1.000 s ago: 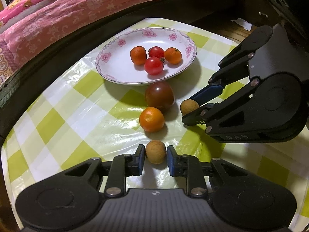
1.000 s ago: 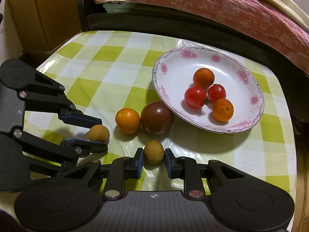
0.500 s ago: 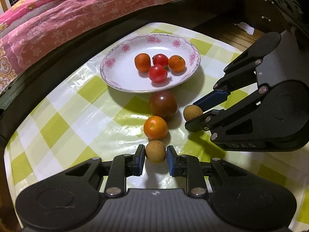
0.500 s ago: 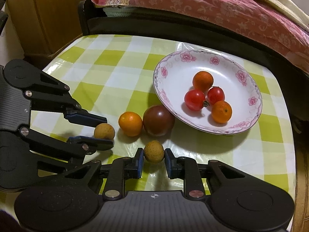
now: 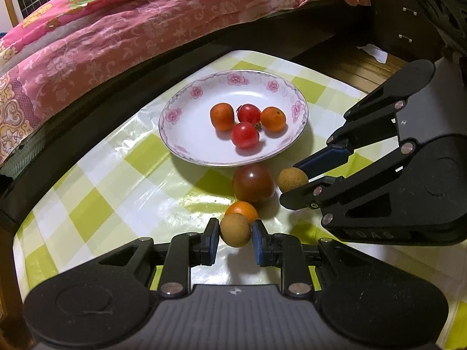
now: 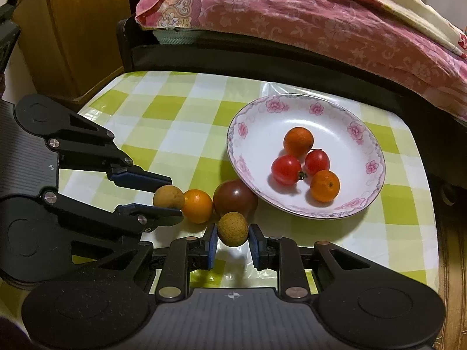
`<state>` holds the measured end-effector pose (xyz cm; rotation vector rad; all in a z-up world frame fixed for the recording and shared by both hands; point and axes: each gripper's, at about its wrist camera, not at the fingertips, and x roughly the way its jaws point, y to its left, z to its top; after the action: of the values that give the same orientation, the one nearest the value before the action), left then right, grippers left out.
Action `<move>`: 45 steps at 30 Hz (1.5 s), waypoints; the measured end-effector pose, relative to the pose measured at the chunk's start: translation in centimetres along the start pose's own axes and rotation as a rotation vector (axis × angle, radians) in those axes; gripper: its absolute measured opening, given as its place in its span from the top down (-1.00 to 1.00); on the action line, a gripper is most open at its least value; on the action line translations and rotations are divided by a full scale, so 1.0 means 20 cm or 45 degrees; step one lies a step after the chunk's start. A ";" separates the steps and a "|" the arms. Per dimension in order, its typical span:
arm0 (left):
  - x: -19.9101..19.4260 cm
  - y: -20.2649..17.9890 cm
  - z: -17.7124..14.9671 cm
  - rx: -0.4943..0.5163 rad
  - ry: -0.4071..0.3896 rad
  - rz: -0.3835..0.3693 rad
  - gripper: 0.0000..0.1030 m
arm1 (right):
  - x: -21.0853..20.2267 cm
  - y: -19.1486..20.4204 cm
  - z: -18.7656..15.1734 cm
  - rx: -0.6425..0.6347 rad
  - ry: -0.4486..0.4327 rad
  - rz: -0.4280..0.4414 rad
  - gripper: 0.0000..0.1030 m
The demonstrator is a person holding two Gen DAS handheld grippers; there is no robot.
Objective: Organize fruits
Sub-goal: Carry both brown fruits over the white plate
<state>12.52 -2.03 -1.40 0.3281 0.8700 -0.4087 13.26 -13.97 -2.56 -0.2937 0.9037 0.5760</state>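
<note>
Two longans lifted off tablecloth, left hand-held gripper (image 5: 235, 230), right hand-held gripper (image 6: 232, 229).

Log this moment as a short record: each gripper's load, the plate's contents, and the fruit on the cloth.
left gripper: shut on a tan longan
right gripper: shut on a second tan longan
plate: two oranges, two red tomatoes
on tablecloth: one orange, one dark tomato, side by side before the plate

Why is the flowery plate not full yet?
Partly filled: the plate holds four small fruits, while the dark tomato and an orange fruit sit on the tablecloth, and each claw grips a brown fruit.
</note>
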 end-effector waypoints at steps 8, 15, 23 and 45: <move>-0.01 0.00 0.05 -0.005 -0.026 -0.003 0.37 | -0.03 -0.03 0.02 0.023 -0.025 -0.007 0.63; 0.01 0.00 0.14 -0.008 -0.061 0.010 0.37 | -0.05 -0.09 0.05 0.061 -0.063 -0.043 0.63; 0.06 0.02 0.23 -0.033 -0.082 0.017 0.37 | -0.04 -0.18 0.09 0.127 -0.091 -0.102 0.63; 0.20 0.07 0.30 -0.087 -0.067 0.014 0.37 | 0.08 -0.31 0.11 0.226 -0.069 -0.116 0.62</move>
<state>19.51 -4.22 -0.87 0.2581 0.8286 -0.3749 19.09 -17.36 -2.53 -0.1572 0.8782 0.4146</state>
